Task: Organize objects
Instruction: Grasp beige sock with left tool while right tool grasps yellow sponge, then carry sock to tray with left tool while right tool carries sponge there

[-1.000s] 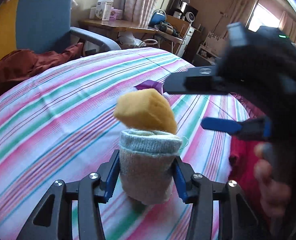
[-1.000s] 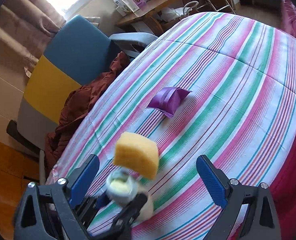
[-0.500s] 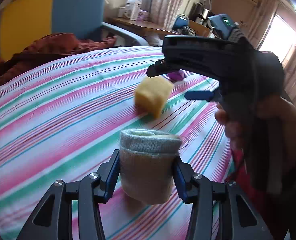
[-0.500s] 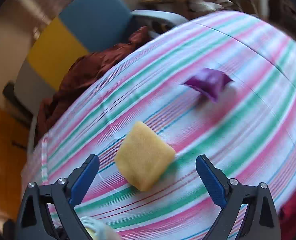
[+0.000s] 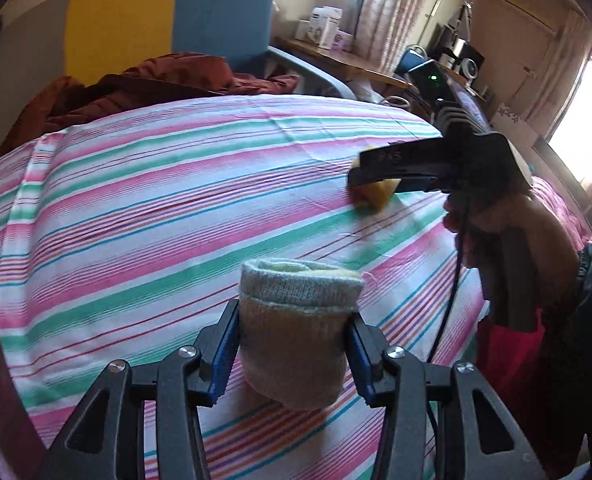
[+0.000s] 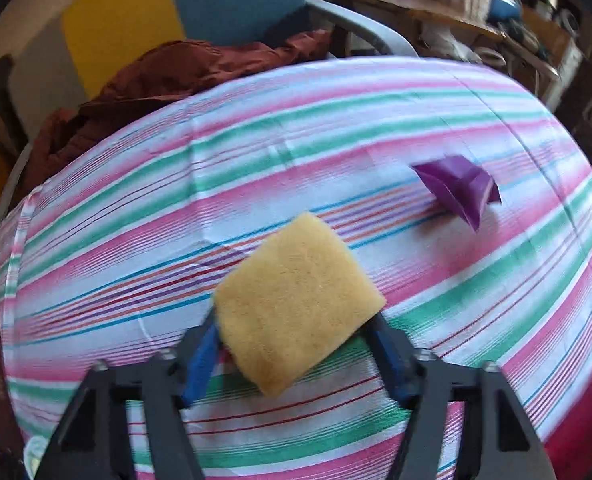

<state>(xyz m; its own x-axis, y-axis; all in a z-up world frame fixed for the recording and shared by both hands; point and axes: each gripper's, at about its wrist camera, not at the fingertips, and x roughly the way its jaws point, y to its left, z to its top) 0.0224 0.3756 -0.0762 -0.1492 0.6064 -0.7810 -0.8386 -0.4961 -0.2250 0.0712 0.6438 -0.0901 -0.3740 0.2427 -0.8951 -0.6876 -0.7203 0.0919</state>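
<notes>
Striped bedspread [image 5: 143,208] fills most of both views; a blue-and-yellow chair [image 5: 183,24] with a rust-red cloth [image 6: 183,76] heaped on it sits across the top.

Left gripper [image 5: 293,354], bottom centre of its view: partly spread, both blue pads pressed on a rolled sock [image 5: 296,332], standing upright, grey cuff on top.

Right gripper [image 6: 296,354], bottom centre of its view: jaws closing, yellow sponge [image 6: 296,316] between them, tilted. Both pads sit at the sponge's edges; frame is blurred, looks like contact. In the left view the same gripper is at right centre, held by a hand [image 5: 508,232], sponge just under its fingers.

Purple pouch [image 6: 460,190], upper right of the right view, lies on the bedspread, apart from the sponge.
</notes>
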